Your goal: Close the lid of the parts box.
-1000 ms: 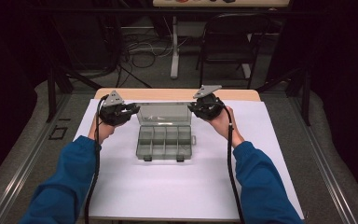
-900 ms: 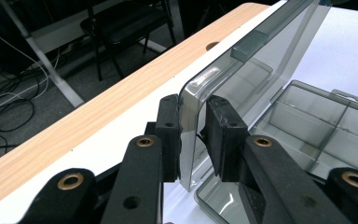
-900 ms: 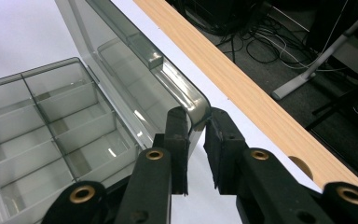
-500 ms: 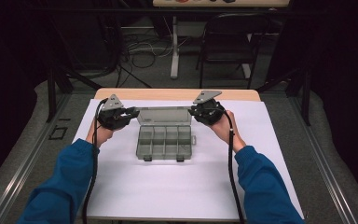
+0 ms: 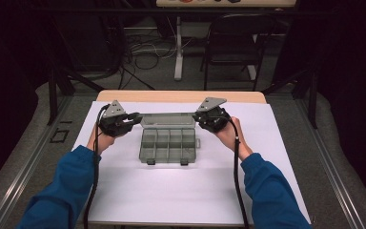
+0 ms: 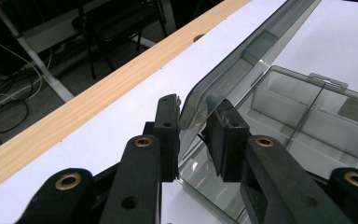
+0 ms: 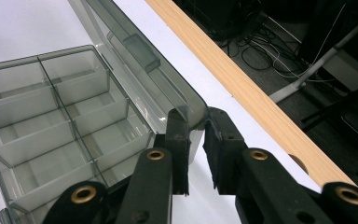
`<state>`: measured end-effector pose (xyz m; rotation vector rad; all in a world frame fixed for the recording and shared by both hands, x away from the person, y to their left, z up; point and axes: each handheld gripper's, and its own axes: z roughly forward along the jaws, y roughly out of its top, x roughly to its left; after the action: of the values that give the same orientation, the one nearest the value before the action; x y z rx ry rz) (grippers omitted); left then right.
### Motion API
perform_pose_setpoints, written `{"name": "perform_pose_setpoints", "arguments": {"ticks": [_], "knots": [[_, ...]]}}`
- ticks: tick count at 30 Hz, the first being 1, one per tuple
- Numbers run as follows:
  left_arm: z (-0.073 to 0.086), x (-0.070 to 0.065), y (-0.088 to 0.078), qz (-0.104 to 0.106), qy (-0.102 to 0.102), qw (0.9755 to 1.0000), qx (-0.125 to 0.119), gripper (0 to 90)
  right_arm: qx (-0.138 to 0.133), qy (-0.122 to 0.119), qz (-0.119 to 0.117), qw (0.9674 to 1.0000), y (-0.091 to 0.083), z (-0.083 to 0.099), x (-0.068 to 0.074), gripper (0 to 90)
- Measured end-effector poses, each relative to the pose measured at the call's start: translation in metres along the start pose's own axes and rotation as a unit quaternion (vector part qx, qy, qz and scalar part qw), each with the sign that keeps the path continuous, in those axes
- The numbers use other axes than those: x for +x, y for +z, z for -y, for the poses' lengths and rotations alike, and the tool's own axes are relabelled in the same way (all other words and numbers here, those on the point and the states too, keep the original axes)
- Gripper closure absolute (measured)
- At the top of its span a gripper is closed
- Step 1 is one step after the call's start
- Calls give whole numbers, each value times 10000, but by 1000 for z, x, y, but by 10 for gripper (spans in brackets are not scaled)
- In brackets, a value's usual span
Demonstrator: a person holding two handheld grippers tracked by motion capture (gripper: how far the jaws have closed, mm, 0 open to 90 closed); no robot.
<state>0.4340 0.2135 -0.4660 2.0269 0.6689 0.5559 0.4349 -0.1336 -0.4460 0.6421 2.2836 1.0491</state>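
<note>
A clear grey compartment box (image 5: 168, 145) lies on the white table sheet, its several compartments empty. Its hinged lid (image 5: 167, 119) stands raised along the far side. My left gripper (image 5: 136, 118) is shut on the lid's left end, and my right gripper (image 5: 196, 116) is shut on its right end. In the left gripper view the jaws (image 6: 193, 135) pinch the lid's (image 6: 242, 60) rounded corner, with the tray (image 6: 307, 116) beyond. In the right gripper view the jaws (image 7: 196, 140) clamp the other corner of the lid (image 7: 135, 70), beside the compartments (image 7: 51, 116).
The white sheet (image 5: 171, 191) covers most of the table, with a bare wooden strip (image 5: 181, 95) along the far edge. Beyond the table stand a dark chair (image 5: 233, 43) and a white desk leg (image 5: 178, 47) with cables on the floor.
Both grippers have drawn slightly toward the person, and the lid between them has tipped up from lying back to standing steeper.
</note>
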Motion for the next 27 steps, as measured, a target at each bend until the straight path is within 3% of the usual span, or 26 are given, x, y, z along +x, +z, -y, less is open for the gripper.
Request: {"name": "perform_pose_setpoints", "arguments": {"ticks": [27], "knots": [[9,-8,-5,54,18,10000,-62,723,-56,-186,54,9998,-7,9,14,781]]}}
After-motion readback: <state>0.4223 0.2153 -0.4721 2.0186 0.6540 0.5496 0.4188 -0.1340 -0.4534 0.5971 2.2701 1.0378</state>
